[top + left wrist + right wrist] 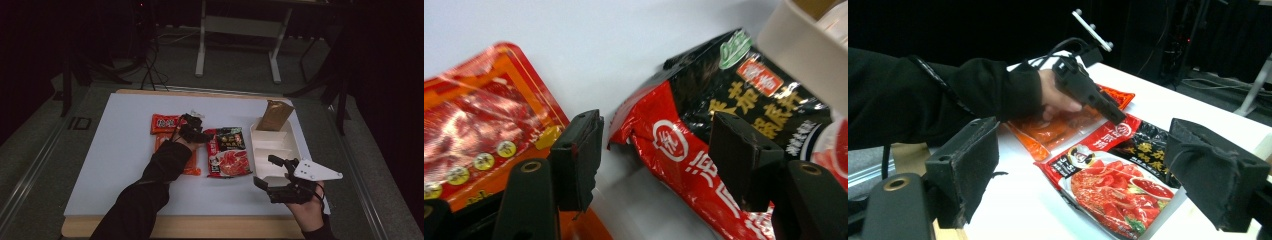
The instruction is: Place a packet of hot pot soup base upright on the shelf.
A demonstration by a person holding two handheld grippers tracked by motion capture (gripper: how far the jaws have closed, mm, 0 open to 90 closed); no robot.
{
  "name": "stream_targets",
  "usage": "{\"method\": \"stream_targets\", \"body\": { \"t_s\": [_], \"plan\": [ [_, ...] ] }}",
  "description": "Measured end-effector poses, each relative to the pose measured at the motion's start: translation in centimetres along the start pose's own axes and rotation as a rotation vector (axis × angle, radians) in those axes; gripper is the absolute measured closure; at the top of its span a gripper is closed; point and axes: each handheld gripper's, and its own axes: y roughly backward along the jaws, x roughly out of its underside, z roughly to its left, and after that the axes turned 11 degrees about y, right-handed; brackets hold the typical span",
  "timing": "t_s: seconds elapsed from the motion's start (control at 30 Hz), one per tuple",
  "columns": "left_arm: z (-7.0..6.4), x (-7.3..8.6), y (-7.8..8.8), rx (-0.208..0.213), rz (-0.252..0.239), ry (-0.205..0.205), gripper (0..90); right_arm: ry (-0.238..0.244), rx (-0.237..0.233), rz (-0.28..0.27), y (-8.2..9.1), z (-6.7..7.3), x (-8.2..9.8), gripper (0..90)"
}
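Tray (295, 145) holds brown packet (274, 115) at far end.

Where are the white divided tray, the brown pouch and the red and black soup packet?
white divided tray (294, 145): high view, bare right rim.
brown pouch (274, 116): high view, middle of its face.
red and black soup packet (228, 152): high view, centre of its printed front.

A red-and-black sauce packet (228, 152) lies flat — between orange packets (172, 142) and white tray (276, 150).
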Motion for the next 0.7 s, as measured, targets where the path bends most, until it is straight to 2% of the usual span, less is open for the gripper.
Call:
{"method": "stream_targets", "body": {
  "t_s": [0.07,0.1,0.13,0.2,0.23,0.33,0.47,0.57,0.63,0.7],
  "plan": [
    [0.0,0.1,-0.6,0.019,0.040,0.007,38.1,-0.002,-0.002,-0.001,0.0,0.0,0.0,14.3],
    [0.0,0.1,-0.6,0.019,0.040,0.007,38.2,-0.002,0.000,-0.001,0.0,0.0,0.1,14.3],
    [0.0,0.1,-0.9,0.016,0.063,0.009,38.2,-0.002,0.000,-0.001,0.0,0.0,0.1,14.3],
    [0.2,0.0,-1.1,0.026,0.091,0.052,47.9,-0.005,-0.010,0.002,-0.1,0.0,0.1,14.3],
    [0.3,0.0,-1.2,0.023,0.100,0.059,47.9,-0.005,-0.010,0.002,-0.1,0.0,0.1,14.3],
    [0.1,-0.1,-1.6,0.005,0.113,0.103,54.3,-0.007,-0.015,0.001,-0.2,0.0,0.1,14.3],
    [-1.0,0.0,-2.1,-0.060,0.112,0.078,54.6,-0.004,-0.014,0.003,-0.3,0.0,0.1,14.3],
    [-1.6,0.1,-2.5,-0.091,0.112,0.088,54.7,-0.003,-0.014,0.006,-0.3,0.1,0.1,14.3],
    [-1.9,0.1,-2.6,-0.098,0.110,0.085,59.8,-0.001,-0.016,0.012,-0.4,0.0,0.1,15.1],
    [-2.4,0.3,-2.8,-0.119,0.087,0.089,63.7,0.002,-0.016,0.014,-0.4,0.0,0.2,15.1]
  ]
}}
